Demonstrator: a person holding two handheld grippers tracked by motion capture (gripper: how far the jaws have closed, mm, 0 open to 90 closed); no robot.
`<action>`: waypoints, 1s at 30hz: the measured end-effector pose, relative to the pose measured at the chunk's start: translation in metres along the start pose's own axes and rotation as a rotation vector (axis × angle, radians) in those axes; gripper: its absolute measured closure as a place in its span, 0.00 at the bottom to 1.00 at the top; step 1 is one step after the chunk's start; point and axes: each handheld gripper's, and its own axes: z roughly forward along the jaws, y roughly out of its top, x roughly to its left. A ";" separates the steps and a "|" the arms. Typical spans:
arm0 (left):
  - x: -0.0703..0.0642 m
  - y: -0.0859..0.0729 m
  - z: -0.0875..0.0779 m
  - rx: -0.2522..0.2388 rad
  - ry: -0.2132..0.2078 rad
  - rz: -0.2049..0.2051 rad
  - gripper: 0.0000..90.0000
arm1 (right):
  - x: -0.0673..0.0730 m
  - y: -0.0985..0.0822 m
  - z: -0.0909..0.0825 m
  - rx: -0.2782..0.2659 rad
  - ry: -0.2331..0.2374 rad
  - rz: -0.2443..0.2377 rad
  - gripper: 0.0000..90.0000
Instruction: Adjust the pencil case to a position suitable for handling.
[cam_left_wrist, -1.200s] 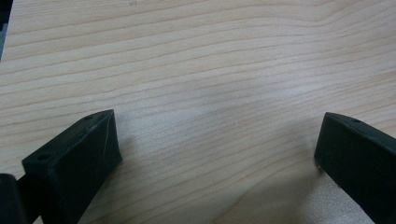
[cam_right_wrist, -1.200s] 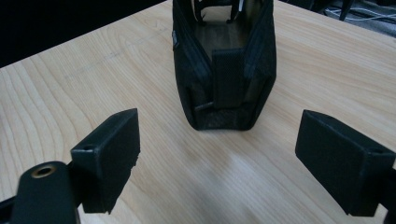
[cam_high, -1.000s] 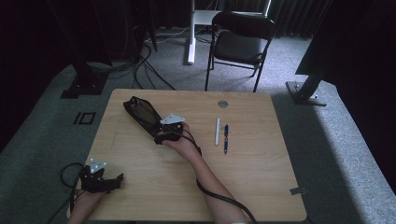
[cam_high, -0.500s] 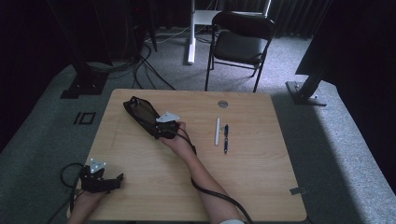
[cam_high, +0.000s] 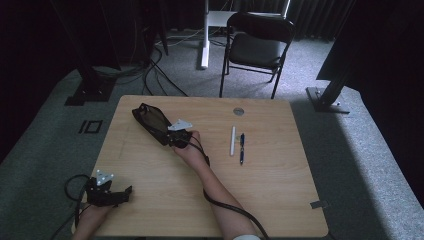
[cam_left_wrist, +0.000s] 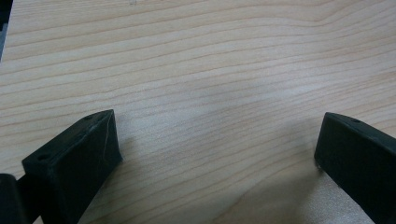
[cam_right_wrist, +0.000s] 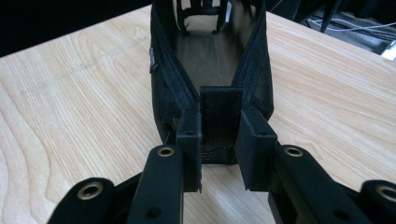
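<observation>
You've got a light wood table sitting on grey carpet, with a black folding chair just past the far edge. Dark curtains hang at the back, a white stand leg beside the chair, cables snaking across the floor. Light falls from the right, and it's pretty dim all around.

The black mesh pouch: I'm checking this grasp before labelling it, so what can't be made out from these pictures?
- Black mesh pouch, high view: the right gripper and hand cover its near end.
- Fabric tab, right gripper view: the jaws, which have just been closing, flank it; pad contact is too fine to tell.
- Pouch's far end, right gripper view: cut off by the top edge.
- White pen and blue pen, high view: too small for markings.
</observation>
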 end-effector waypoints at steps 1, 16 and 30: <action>0.000 0.000 0.000 0.000 0.000 0.000 0.00 | 0.000 0.000 -0.001 0.002 0.005 0.007 0.81; 0.000 0.000 0.000 0.001 0.000 0.000 0.00 | 0.001 -0.012 -0.021 0.006 0.037 -0.003 0.81; 0.000 0.000 0.000 0.001 0.000 0.001 0.00 | -0.005 -0.027 -0.047 0.007 0.048 0.014 0.81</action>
